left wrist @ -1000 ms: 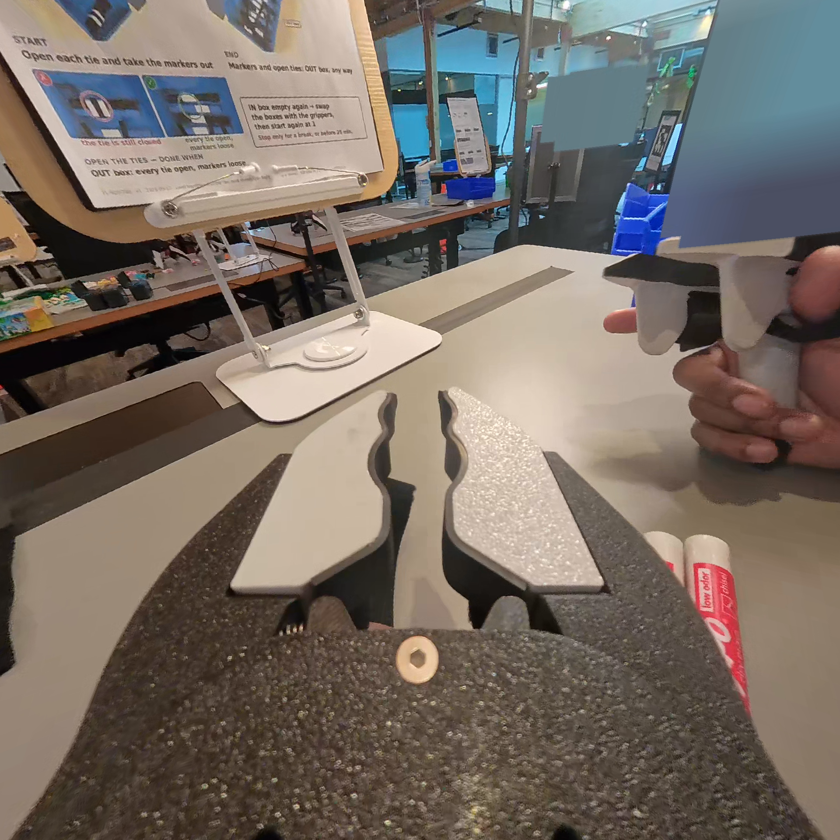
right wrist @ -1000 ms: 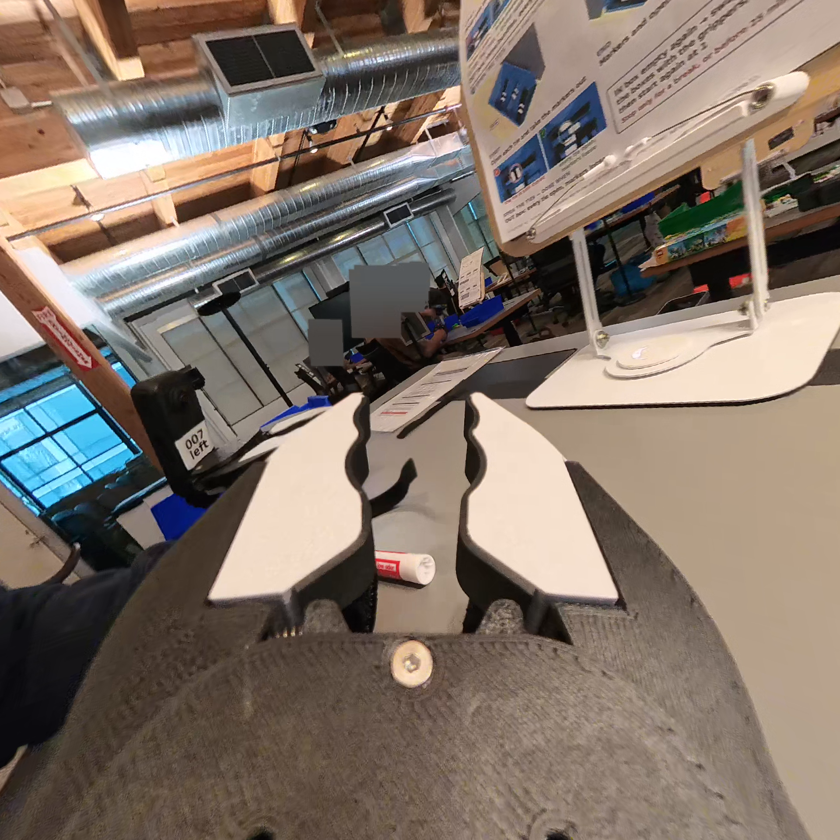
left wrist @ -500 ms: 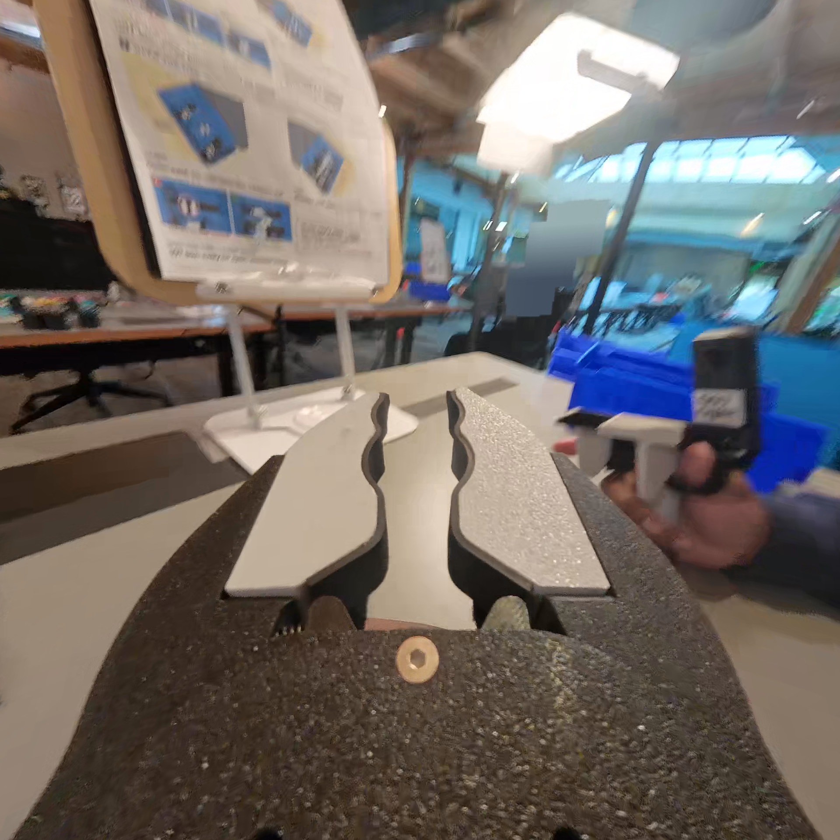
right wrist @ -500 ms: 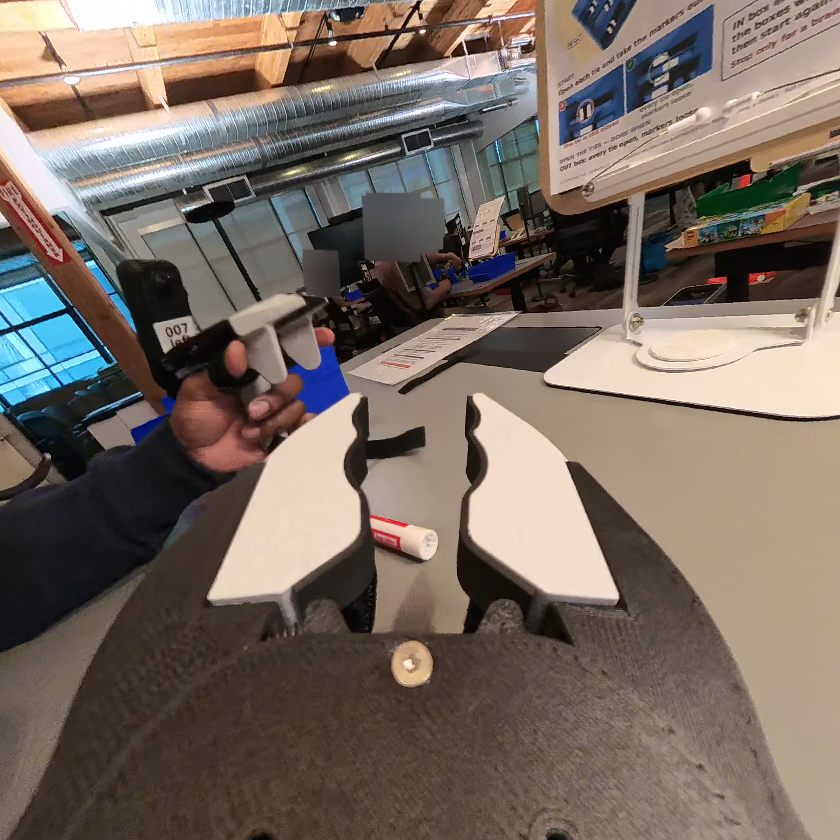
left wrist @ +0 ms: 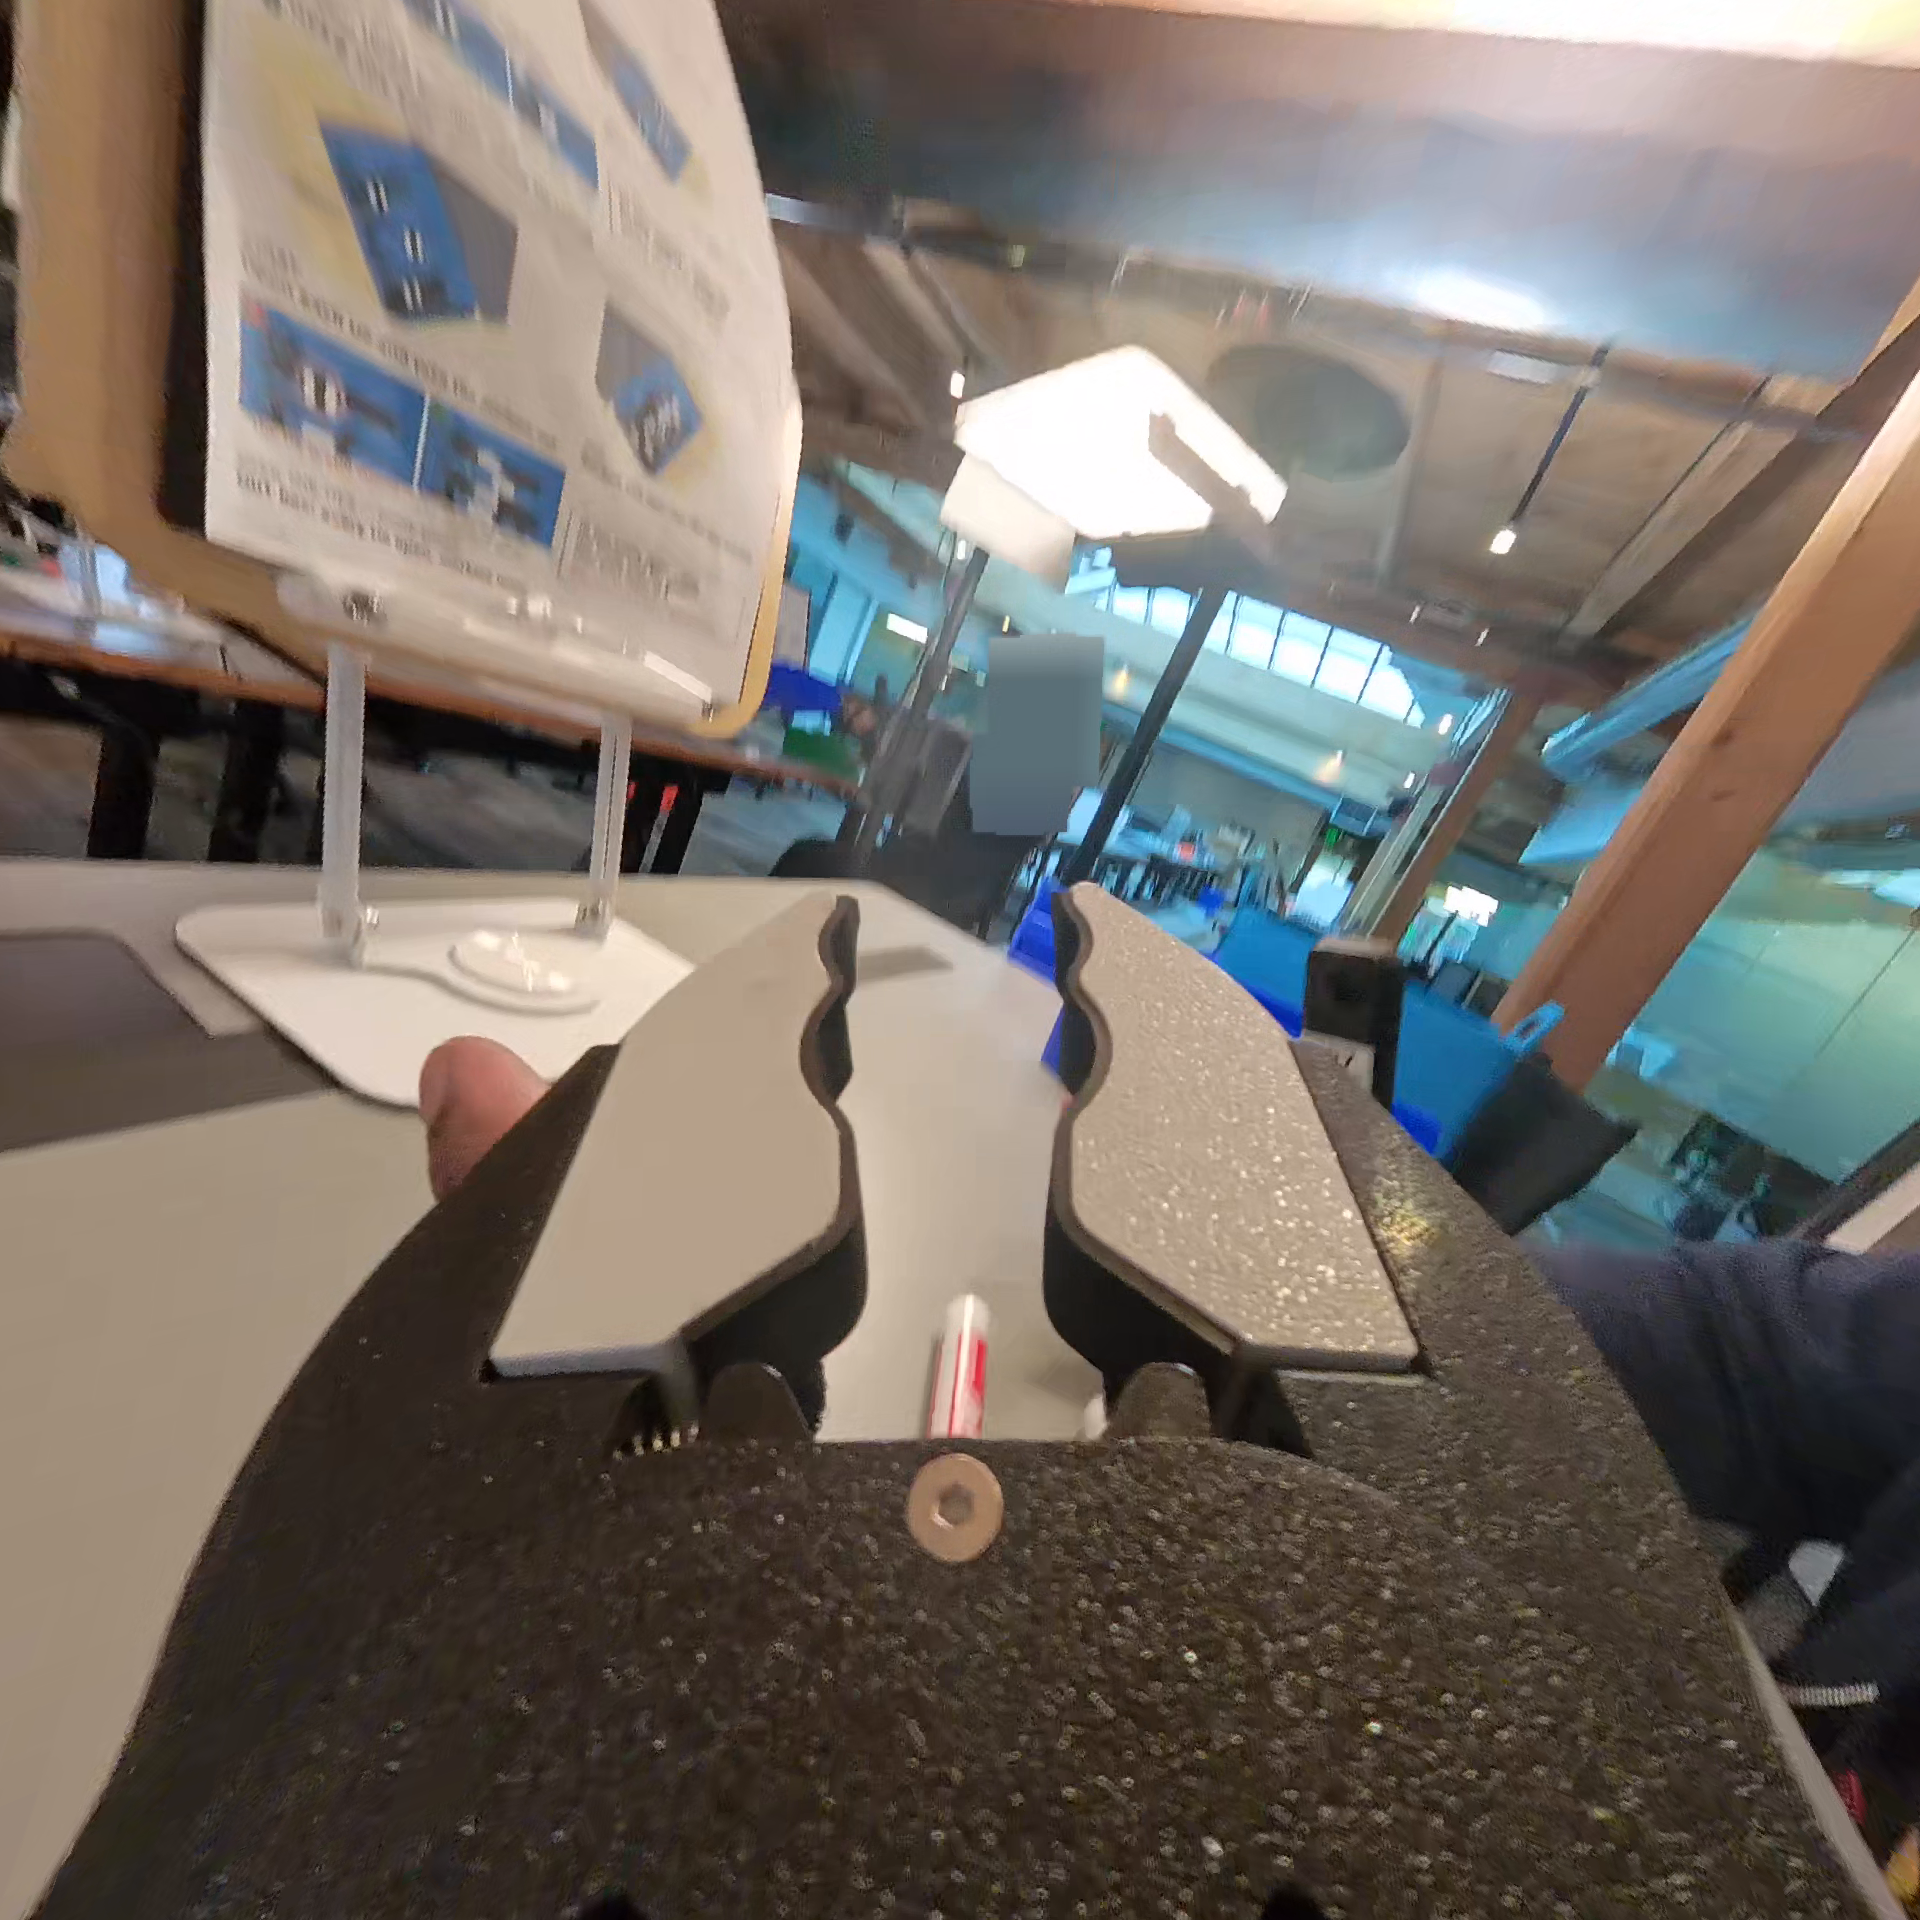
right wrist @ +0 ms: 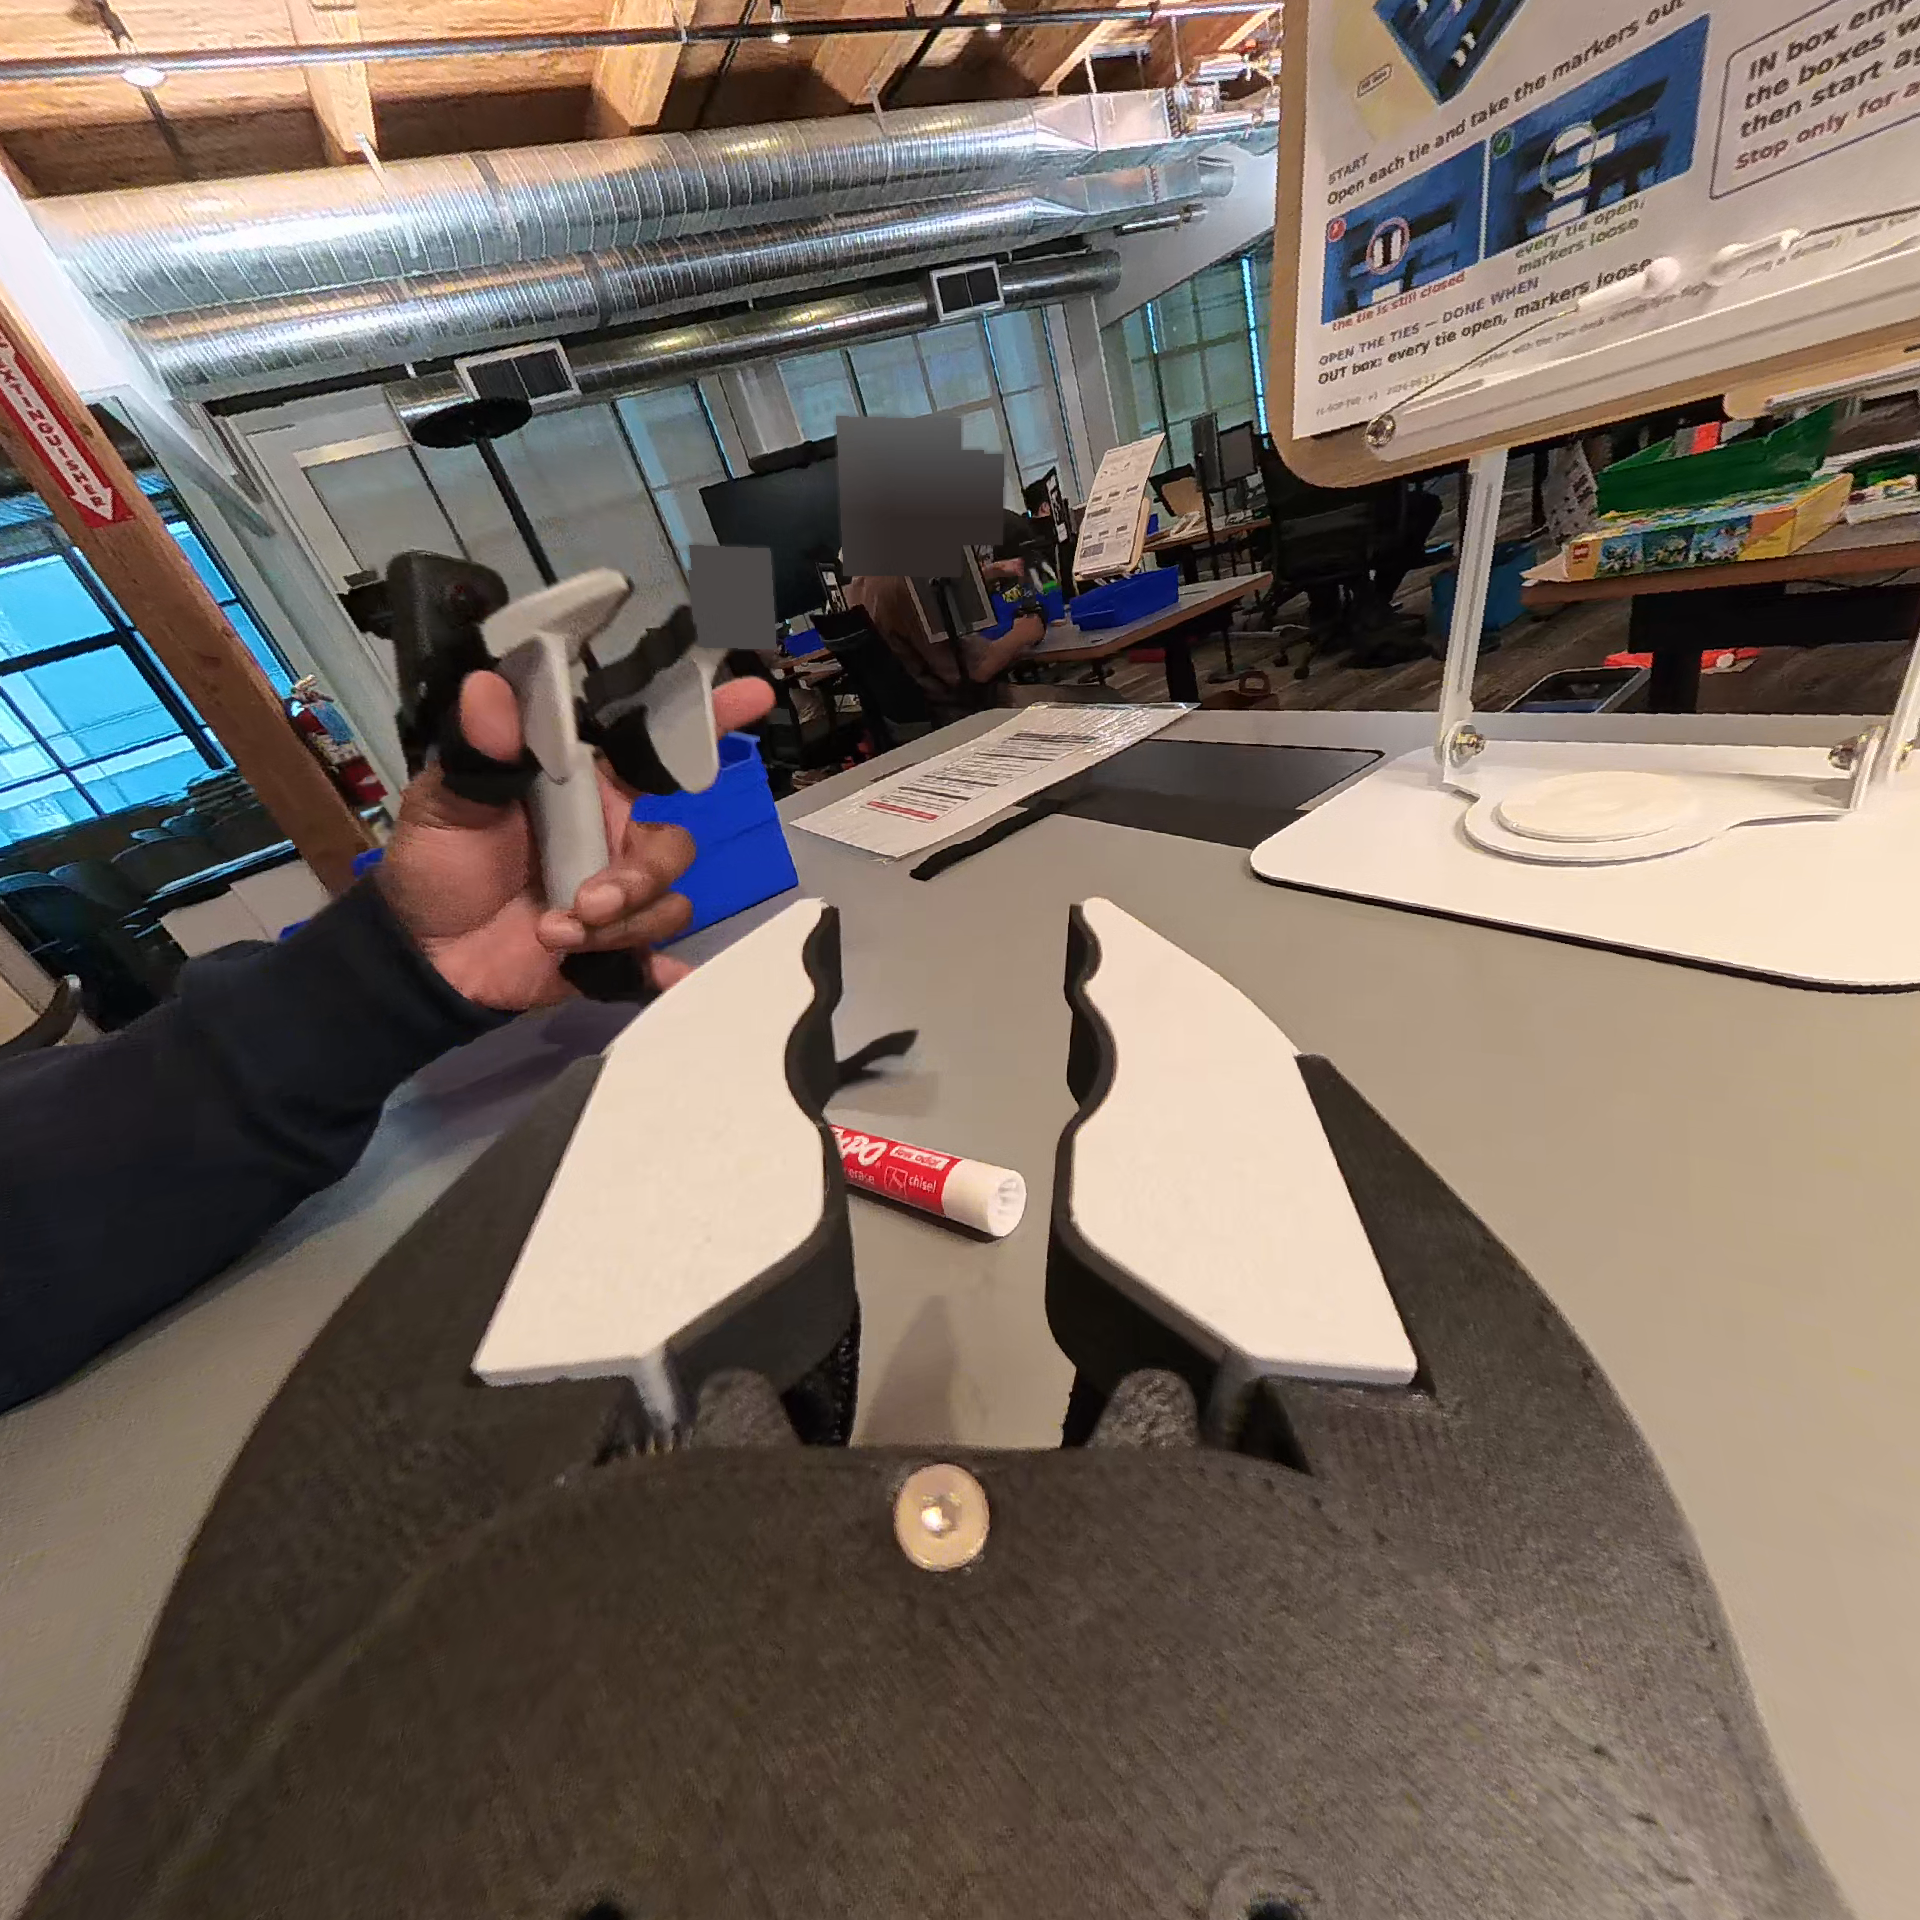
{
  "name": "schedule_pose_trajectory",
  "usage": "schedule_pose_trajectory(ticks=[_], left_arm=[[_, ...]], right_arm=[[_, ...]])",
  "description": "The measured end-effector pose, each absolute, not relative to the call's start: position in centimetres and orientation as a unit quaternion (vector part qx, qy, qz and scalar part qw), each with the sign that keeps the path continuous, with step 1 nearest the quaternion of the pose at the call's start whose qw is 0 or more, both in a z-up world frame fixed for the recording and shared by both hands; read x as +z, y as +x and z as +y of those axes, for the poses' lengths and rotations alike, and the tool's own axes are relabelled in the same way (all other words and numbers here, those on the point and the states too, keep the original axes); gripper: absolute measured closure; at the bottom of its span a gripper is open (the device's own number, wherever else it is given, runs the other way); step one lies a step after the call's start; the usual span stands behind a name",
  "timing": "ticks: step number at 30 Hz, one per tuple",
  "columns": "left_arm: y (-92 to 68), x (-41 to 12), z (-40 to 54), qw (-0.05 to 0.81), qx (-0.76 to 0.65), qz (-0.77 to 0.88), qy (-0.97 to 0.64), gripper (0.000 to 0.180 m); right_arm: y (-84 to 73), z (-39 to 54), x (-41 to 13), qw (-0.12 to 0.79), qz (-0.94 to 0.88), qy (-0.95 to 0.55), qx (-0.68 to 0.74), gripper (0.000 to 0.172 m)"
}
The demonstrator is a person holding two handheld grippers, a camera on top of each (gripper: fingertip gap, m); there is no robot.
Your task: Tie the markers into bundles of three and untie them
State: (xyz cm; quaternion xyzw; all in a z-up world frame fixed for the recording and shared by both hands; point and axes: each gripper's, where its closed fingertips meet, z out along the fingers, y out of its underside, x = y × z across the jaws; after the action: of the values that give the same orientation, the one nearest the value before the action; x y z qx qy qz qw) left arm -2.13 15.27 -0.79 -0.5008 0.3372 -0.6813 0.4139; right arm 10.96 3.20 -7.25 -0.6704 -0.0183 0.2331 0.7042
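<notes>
My left gripper [left wrist: 954, 925] is open with nothing between its pads, and it is lifted off the grey table [left wrist: 156, 1299] and tilted upward. It also shows in the right wrist view [right wrist: 634, 665], raised in a hand at the left. A red and white marker [left wrist: 961, 1361] lies on the table below its fingers. My right gripper [right wrist: 948, 920] is open and holds nothing. It hovers over the same marker [right wrist: 935, 1179], whose white end points right. A black tie strap [right wrist: 873, 1049] lies loose on the table just beyond the marker.
A white sign stand [right wrist: 1610, 852] with an instruction board stands at the back right; it also shows in the left wrist view [left wrist: 416, 966]. A second black strap [right wrist: 997, 842] lies by a laminated sheet [right wrist: 987, 779]. A blue bin [right wrist: 727, 831] sits beyond the table's left edge. My hands' fingertips stand some 20 cm from each other.
My left gripper has risen off the table and swung right, tilting upward, and its jaws have widened on nothing. My right gripper stays open and has tipped down toward the marker.
</notes>
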Motion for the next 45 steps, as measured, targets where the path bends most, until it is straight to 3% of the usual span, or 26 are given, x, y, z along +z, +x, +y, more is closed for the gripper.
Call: schedule_pose_trajectory(ticks=[6,12,16,24,34,39,45], left_arm=[[-0.6,-5.2,14.3,0.335,-0.648,0.398,-0.556,0.136],[-0.6,-3.5,11.5,0.319,-0.672,0.422,-0.518,0.116],[0.0,-4.0,9.2,0.307,-0.656,0.466,-0.509,0.093],[-0.5,-3.1,8.5,0.312,-0.673,0.468,-0.481,0.081],[-0.9,-1.2,13.5,0.326,-0.728,0.317,-0.513,0.08],[-2.1,-0.3,16.9,0.324,-0.748,0.211,-0.539,0.088],[-3.2,0.9,17.5,0.331,-0.754,0.202,-0.531,0.089]], right_arm=[[10.8,3.1,-7.3,0.704,-0.022,-0.672,0.229,0.129],[10.7,3.1,-7.3,0.703,-0.023,-0.673,0.229,0.129],[10.7,3.1,-7.4,0.703,-0.023,-0.674,0.228,0.128],[10.5,3.1,-7.3,0.703,-0.026,-0.673,0.227,0.128],[3.1,2.4,-7.4,0.675,-0.205,-0.695,0.137,0.129],[-3.9,3.3,-9.0,0.615,-0.321,-0.715,0.089,0.131],[-8.8,7.1,-11.6,0.53,-0.392,-0.749,0.067,0.131]])
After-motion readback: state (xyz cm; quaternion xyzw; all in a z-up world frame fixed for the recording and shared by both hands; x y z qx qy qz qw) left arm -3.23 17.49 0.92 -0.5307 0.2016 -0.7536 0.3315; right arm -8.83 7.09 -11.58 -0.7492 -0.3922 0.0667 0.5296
